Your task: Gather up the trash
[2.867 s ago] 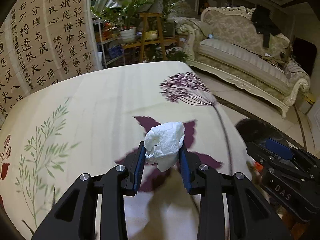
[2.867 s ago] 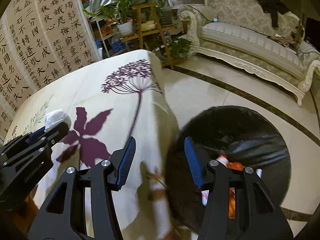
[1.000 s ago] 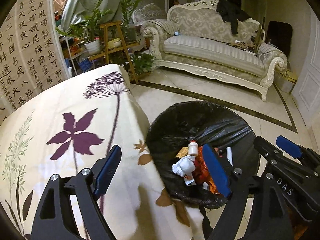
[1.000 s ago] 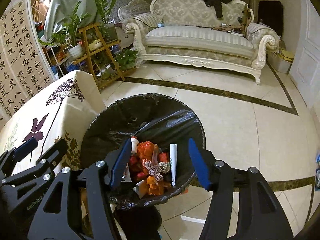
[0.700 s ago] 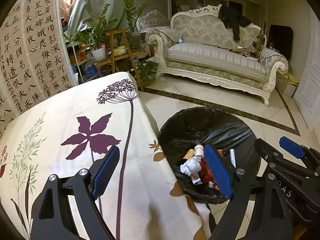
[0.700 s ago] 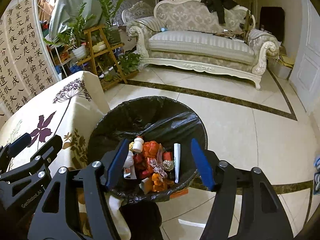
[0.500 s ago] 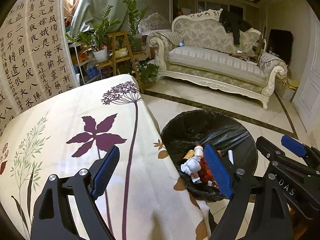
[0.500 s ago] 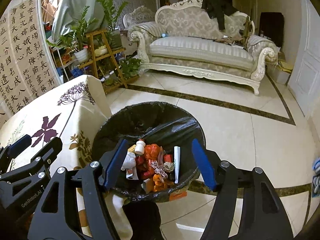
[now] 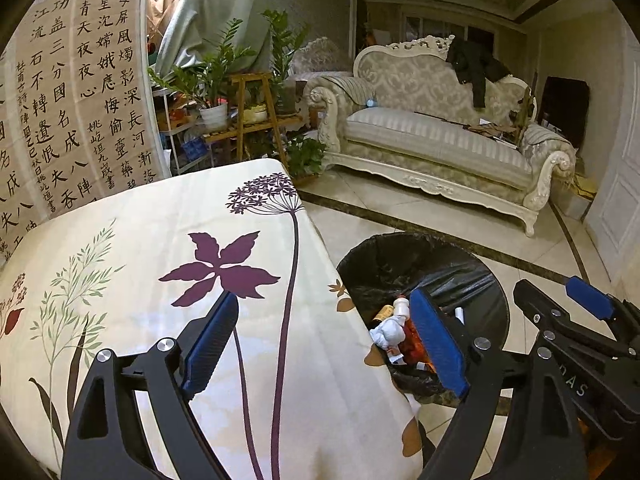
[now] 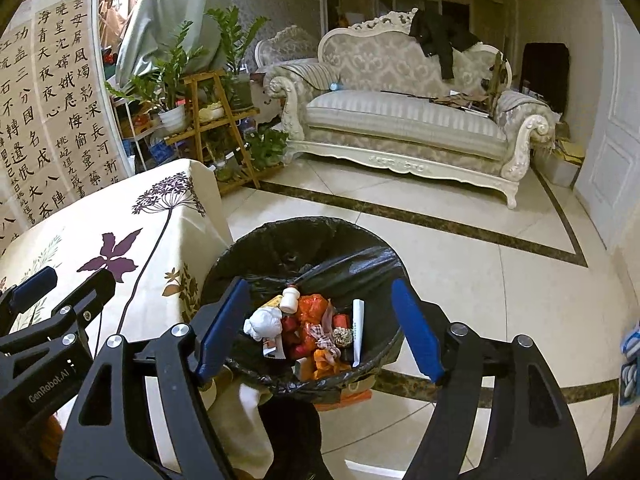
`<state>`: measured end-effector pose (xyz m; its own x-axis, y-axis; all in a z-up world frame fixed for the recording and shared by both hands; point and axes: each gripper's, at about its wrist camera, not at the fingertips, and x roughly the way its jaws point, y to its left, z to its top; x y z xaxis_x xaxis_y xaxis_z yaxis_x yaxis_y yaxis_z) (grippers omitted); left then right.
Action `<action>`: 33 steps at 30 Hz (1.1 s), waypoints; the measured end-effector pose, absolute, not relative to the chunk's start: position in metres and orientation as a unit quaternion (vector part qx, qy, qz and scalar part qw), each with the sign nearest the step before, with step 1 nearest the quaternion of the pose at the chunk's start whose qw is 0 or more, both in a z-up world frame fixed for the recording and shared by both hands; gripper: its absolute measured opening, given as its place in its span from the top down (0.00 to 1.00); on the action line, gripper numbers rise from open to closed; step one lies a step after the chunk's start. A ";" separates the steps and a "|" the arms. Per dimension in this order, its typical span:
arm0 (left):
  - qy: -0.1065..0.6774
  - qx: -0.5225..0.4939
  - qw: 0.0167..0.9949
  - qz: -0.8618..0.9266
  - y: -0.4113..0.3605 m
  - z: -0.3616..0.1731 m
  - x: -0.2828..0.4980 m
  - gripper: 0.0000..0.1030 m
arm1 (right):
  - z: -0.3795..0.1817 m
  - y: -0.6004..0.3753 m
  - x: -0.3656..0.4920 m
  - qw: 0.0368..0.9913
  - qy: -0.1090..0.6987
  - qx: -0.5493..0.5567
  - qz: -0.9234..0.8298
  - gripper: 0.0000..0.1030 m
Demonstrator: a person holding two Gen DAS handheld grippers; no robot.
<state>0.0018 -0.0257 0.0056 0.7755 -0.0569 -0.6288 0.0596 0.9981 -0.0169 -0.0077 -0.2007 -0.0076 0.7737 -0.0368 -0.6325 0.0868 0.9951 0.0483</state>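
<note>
The left claw (image 9: 324, 340) gapes empty over the flowered desk (image 9: 140, 240); at four o'clock, the black-lined bin (image 9: 420, 264) holds a crumpled tissue (image 9: 387, 332).

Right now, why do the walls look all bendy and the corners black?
Both wrist views use a fisheye lens: in the left wrist view the calligraphy wall panel bows and dark corners ring the picture; in the right wrist view the white panelled door curves, and the glossy cream floor tiles show soft glare.
</note>
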 end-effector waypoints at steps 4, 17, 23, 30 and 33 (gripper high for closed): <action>0.334 0.001 0.942 -0.031 -0.025 0.006 0.001 0.18 | -0.007 -0.199 -0.009 0.942 0.333 0.036 -0.033 0.30; 0.334 0.001 0.942 -0.032 -0.025 0.005 0.000 0.18 | -0.007 -0.199 -0.009 0.942 0.333 0.036 -0.033 0.30; 0.334 0.001 0.942 -0.032 -0.024 0.005 0.000 0.18 | -0.007 -0.198 -0.009 0.942 0.332 0.035 -0.033 0.30; 0.334 0.001 0.942 -0.032 -0.024 0.005 0.000 0.18 | -0.007 -0.198 -0.010 0.942 0.332 0.035 -0.033 0.30; 0.334 0.000 0.942 -0.031 -0.024 0.005 0.000 0.18 | -0.007 -0.197 -0.010 0.942 0.332 0.035 -0.033 0.30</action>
